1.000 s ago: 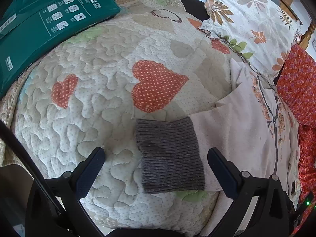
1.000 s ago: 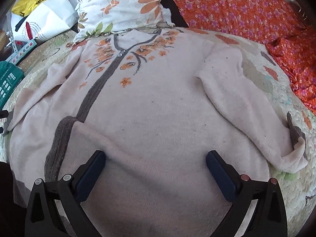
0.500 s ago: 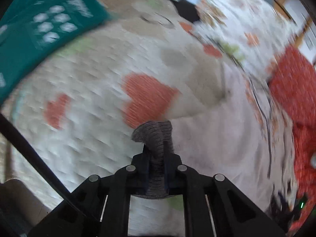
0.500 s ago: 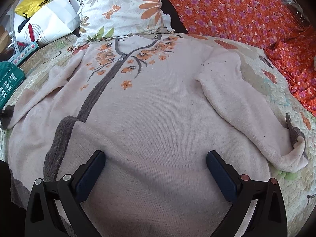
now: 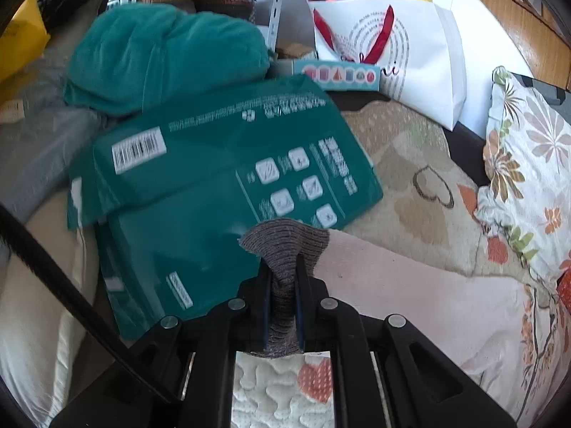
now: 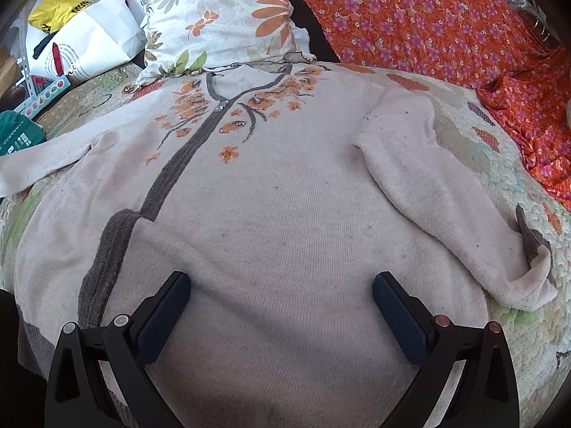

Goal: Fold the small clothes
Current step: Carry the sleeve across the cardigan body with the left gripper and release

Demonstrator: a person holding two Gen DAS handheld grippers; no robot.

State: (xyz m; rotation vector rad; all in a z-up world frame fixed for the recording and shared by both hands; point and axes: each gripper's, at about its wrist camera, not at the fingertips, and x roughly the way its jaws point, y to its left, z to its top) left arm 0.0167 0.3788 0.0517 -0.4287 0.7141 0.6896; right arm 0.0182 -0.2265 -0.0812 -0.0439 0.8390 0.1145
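A pale pink knit sweater (image 6: 285, 192) with a grey and orange tree pattern lies spread on the quilted bed. My left gripper (image 5: 282, 278) is shut on the grey ribbed cuff (image 5: 285, 246) of its left sleeve (image 5: 399, 285) and holds it lifted above the quilt. My right gripper (image 6: 282, 299) is open and empty, hovering over the sweater's lower body. The other sleeve (image 6: 439, 207) lies folded along the right side, its grey cuff (image 6: 533, 246) turned under.
A green box (image 5: 221, 192) and a teal towel (image 5: 164, 53) lie at the left of the bed. A white paper bag (image 5: 392, 57) stands behind. A floral pillow (image 6: 221, 18) and an orange flowered cloth (image 6: 428, 18) lie at the head. The heart quilt (image 5: 410, 185) covers the bed.
My left gripper closed on the grey cuff and lifted it off the quilt, swinging up towards the green box. My right gripper stayed open over the sweater's body.
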